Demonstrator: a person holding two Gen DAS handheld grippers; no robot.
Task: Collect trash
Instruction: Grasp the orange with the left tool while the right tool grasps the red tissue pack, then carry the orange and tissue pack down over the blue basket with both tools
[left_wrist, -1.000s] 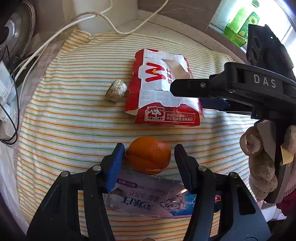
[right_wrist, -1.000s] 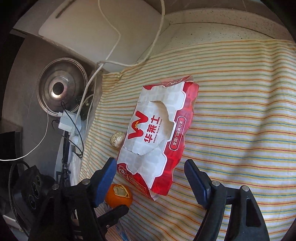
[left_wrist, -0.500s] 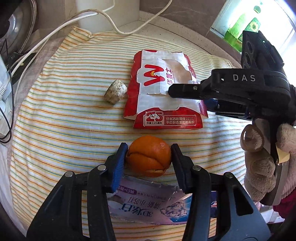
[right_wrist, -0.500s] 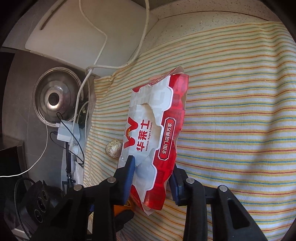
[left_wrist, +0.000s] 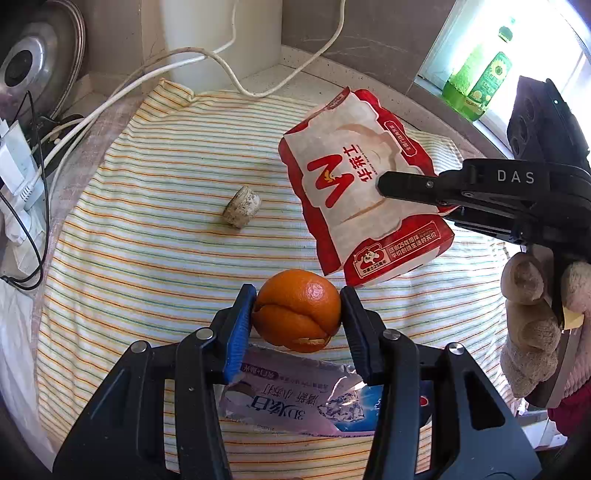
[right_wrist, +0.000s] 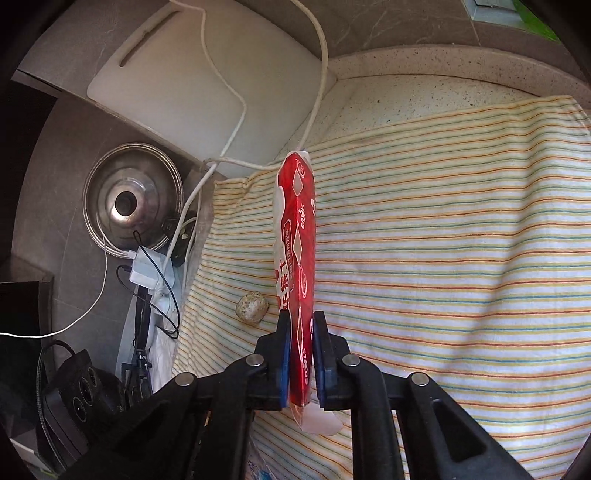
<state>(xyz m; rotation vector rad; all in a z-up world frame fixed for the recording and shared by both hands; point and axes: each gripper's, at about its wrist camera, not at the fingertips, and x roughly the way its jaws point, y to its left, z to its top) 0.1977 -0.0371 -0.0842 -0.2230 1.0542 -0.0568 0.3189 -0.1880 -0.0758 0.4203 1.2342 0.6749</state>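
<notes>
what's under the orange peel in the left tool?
The orange peel, clamped in the left tool, hangs over a purple-blue toothpaste wrapper lying on the striped cloth. The tool's fingers cover the wrapper's ends.

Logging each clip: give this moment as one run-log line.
left claw: shut on round orange peel | right claw: shut on red-white paper food bag, lifted | crumpled beige ball: on striped cloth

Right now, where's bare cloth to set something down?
Bare cloth: the left half, from the nub out to the cables; in the right wrist view, the wide stretch right of the lifted bag. Crowded: the near middle, where the orange hangs over the wrapper.
</notes>
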